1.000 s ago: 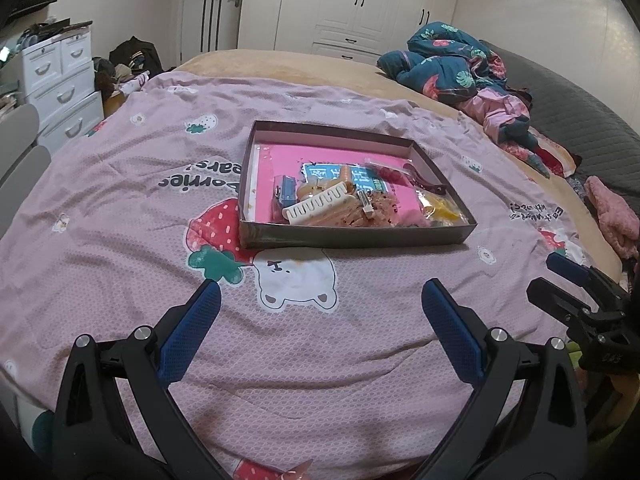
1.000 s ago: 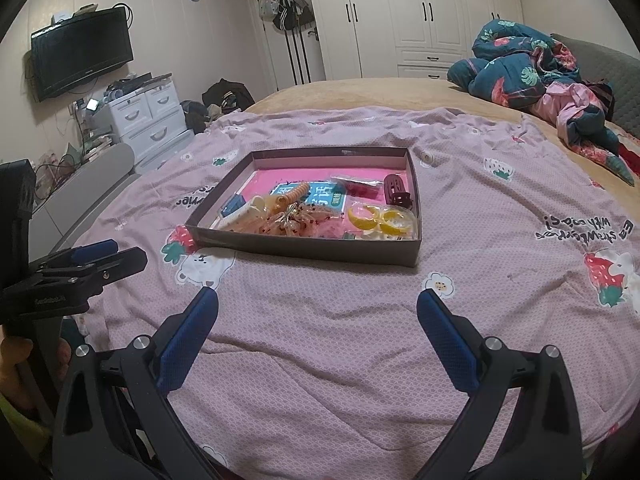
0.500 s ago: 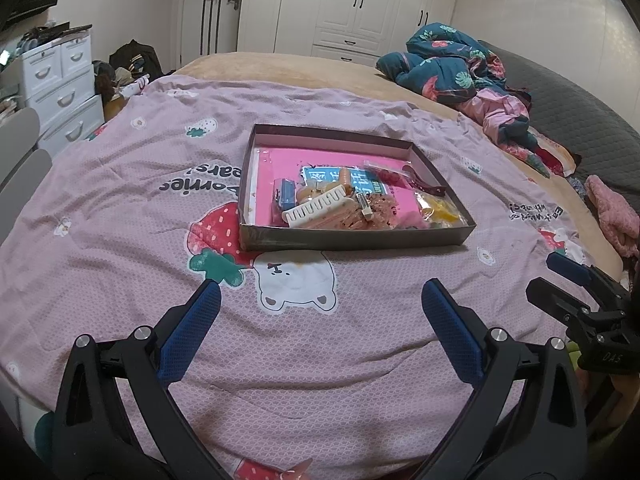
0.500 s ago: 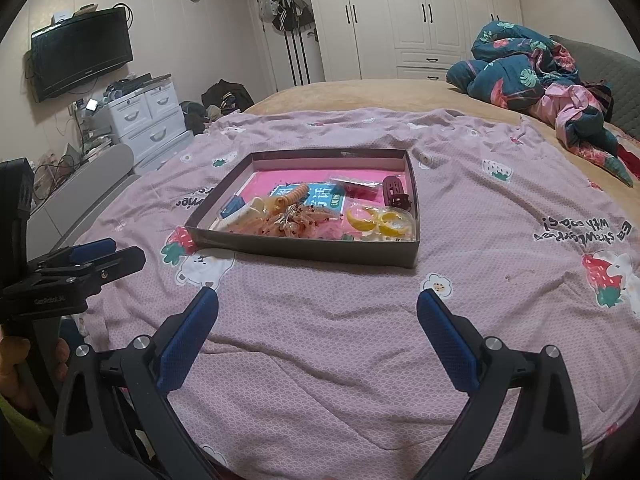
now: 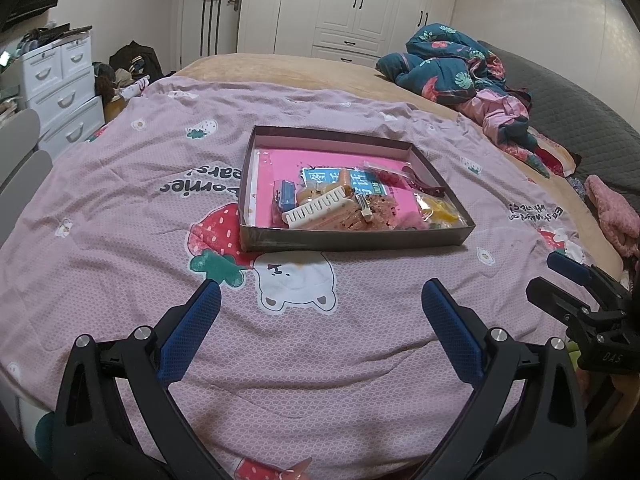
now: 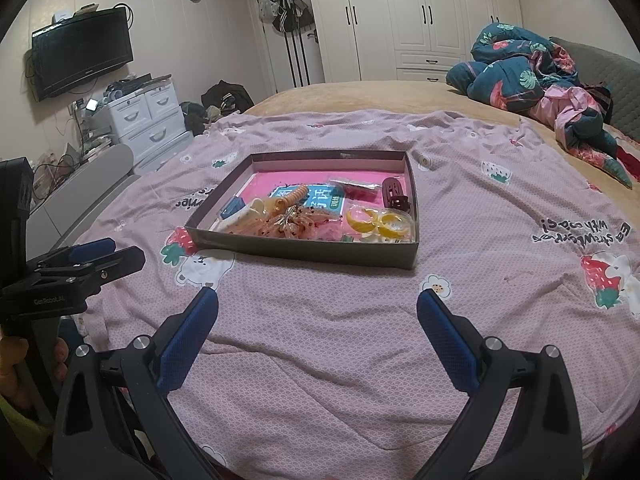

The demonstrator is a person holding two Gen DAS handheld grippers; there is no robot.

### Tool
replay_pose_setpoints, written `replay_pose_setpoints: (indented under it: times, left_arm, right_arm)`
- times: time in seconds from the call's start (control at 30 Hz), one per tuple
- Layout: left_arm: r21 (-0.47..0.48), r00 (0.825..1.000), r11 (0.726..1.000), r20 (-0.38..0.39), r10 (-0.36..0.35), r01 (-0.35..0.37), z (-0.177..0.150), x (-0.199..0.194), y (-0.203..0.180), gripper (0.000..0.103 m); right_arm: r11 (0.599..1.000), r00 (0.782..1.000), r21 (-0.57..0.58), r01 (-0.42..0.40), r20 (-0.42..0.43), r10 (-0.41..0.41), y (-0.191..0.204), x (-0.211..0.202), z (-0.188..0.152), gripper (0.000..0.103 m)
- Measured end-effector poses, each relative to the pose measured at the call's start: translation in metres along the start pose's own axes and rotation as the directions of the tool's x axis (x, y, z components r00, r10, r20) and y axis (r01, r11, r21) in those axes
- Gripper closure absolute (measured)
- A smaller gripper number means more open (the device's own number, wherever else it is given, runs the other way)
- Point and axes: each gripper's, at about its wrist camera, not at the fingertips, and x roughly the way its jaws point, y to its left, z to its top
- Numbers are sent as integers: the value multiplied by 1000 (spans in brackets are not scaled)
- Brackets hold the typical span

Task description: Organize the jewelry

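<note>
Box [image 5: 352, 236] of hair clips and bangles on pink bedspread [image 5: 120, 220]; left tool [image 5: 320, 312] and right tool [image 6: 318, 312] both spread wide, empty, short of it.

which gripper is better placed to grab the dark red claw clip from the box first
Probably the right gripper. The dark red claw clip lies against the wall of the box on that gripper's side. The left gripper faces the cream clip end. Both are open and short of the box.
</note>
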Motion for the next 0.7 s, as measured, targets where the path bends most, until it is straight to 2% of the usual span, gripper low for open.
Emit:
replay_pose_setpoints:
  times: [0.53,0.7]
  left_arm:
    - [-8,1000,1000,-1,-22,22,3,-3,3,9]
    - [-5,1000,1000,5,-7,7,3,-3,2,9]
  right_arm:
    - [1000,1000,-2,-1,1,1,0,0,1,4]
    - [1000,1000,-5,-2,1,2,0,0,1,4]
